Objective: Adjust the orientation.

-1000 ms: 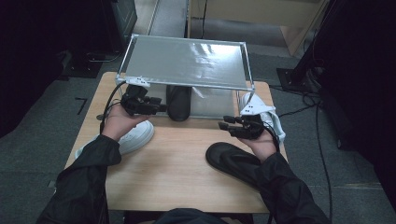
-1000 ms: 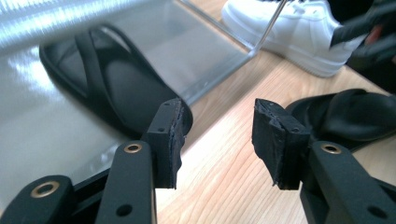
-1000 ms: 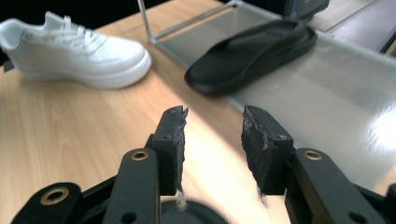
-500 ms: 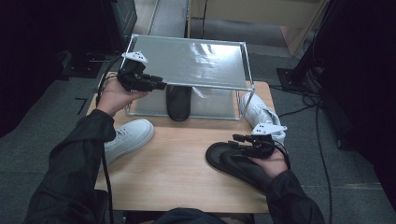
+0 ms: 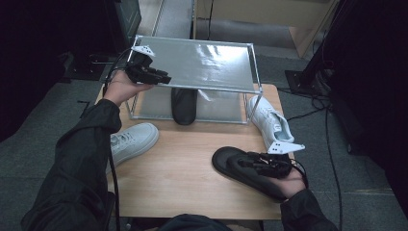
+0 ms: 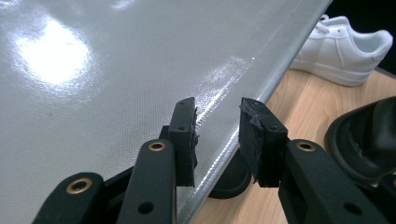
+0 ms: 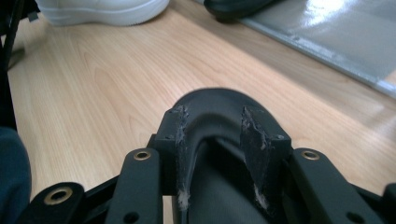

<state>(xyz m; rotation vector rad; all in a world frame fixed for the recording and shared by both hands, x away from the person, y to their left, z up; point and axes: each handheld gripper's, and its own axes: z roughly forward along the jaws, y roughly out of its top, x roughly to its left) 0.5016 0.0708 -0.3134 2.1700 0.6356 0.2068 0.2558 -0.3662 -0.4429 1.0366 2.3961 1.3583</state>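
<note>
A black sandal (image 5: 231, 166) lies flat at the table's front right. My right gripper (image 5: 244, 161) is low over it, jaws open, and the sandal's rounded end (image 7: 219, 100) shows between and beyond the pads, none of them pressing on it. My left gripper (image 5: 165, 78) hovers over the front left corner of the rack's silver top shelf (image 5: 207, 62). Its jaws have just been closing and stand partly open, with nothing between them (image 6: 217, 112). A second black sandal (image 5: 184, 103) sits under the shelf (image 6: 93, 93).
One white sneaker (image 5: 132, 141) lies at the table's left and another (image 5: 270, 120) stands beside the rack's right leg. The wooden table (image 5: 183, 178) shows bare between the shoes. Cables trail off both grippers.
The left hand rose from beside the sandal under the rack to the shelf's front left corner. The right hand came down from near the right sneaker onto the front sandal.
</note>
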